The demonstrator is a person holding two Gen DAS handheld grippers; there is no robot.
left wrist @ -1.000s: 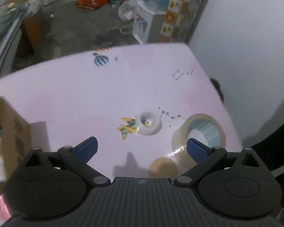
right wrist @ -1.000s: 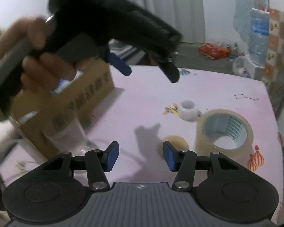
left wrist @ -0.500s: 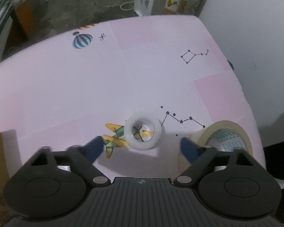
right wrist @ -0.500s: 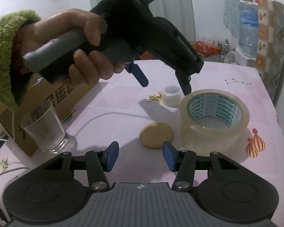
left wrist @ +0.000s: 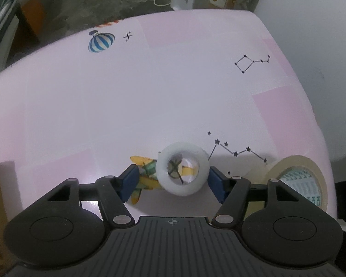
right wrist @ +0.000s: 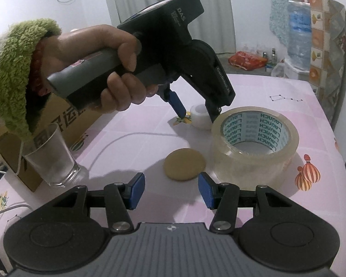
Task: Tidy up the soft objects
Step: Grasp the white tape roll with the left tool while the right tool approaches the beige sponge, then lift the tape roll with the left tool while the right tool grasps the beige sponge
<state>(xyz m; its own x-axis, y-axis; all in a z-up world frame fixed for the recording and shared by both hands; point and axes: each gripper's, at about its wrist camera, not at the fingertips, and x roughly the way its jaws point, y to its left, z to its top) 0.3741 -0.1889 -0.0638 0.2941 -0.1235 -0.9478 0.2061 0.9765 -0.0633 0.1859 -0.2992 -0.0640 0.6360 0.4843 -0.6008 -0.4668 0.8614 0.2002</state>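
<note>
Left gripper [left wrist: 174, 181] straddles the white foam ring [left wrist: 181, 169] with jaws apart, neither pad clearly touching. That ring likely weighs little and squashes easily, so a gentle pinch across its outer wall suits it. Right of the ring stands the tape roll [left wrist: 297, 181], close by; beyond the ring the pink table [left wrist: 150, 97] lies open. Right gripper [right wrist: 170, 190] hovers spread, holding nothing.

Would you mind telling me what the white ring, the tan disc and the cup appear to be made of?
White ring: seemingly soft foam, going by its matte, faintly fuzzy surface and rounded edges, with the open left tool on either side of it.
Tan disc: probably sponge or cork; flat, dull and finely grainy.
Cup: clear glass or hard plastic; see-through, with a thick glossy base.
</note>
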